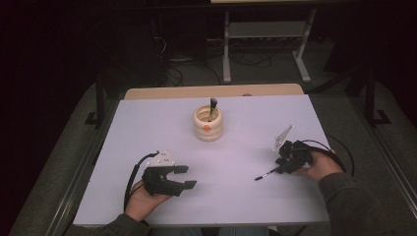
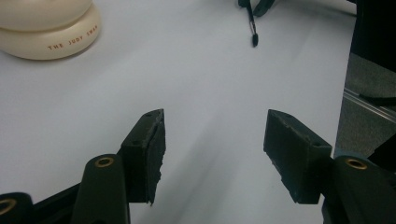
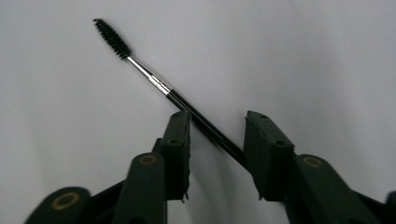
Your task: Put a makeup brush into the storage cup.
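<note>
The right tongs are a little apart, and a thin black brush lies slanting between them on the white worktop. The left tongs are spread wide, holding nothing, well apart from the brush.

Cream ringed holder sits mid-bench, left gripper spread wide, right gripper with a thin brush poking out.

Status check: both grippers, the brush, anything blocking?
Left gripper open, empty. Right gripper partly open around spoolie brush, grip uncertain. Cream holder mid-table, path clear.
</note>
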Available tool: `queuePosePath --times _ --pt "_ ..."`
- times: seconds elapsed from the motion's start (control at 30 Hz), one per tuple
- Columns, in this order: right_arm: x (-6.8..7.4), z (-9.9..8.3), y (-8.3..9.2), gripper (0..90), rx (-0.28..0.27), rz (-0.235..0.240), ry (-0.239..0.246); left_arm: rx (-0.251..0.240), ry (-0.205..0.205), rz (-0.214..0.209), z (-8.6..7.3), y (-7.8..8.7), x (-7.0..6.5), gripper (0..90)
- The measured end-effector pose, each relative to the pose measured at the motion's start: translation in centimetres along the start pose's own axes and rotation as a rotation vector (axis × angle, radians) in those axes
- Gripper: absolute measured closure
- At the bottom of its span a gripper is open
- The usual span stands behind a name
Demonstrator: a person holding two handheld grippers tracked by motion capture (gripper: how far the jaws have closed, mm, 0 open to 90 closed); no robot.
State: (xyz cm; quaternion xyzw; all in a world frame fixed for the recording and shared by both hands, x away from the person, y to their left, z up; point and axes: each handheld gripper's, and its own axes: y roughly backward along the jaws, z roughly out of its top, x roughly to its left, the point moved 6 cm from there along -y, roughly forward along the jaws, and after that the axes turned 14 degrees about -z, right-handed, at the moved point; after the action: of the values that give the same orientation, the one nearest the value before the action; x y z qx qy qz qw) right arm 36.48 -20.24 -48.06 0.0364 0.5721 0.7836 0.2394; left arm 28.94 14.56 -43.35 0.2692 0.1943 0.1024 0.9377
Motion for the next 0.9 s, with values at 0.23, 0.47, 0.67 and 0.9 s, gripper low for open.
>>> queuePosePath --times 0.23,0.47,0.67,0.9 --pt "0.9 0.4 0.2 78.2 -0.005 0.055 0.027 0.000 -0.002 -0.004 0.1 -0.1 -0.1 38.6" --pt "1.1 0.4 0.2 72.7 0.000 0.092 0.036 0.001 0.001 -0.004 0.0 -0.1 0.1 38.6" --pt "1.3 0.5 0.2 79.7 0.010 0.062 0.069 -0.001 0.003 -0.006 0.1 0.0 0.1 38.6" --pt "1.6 0.6 0.3 83.5 0.019 0.066 0.086 -0.006 0.006 -0.005 0.1 0.0 0.1 38.7"
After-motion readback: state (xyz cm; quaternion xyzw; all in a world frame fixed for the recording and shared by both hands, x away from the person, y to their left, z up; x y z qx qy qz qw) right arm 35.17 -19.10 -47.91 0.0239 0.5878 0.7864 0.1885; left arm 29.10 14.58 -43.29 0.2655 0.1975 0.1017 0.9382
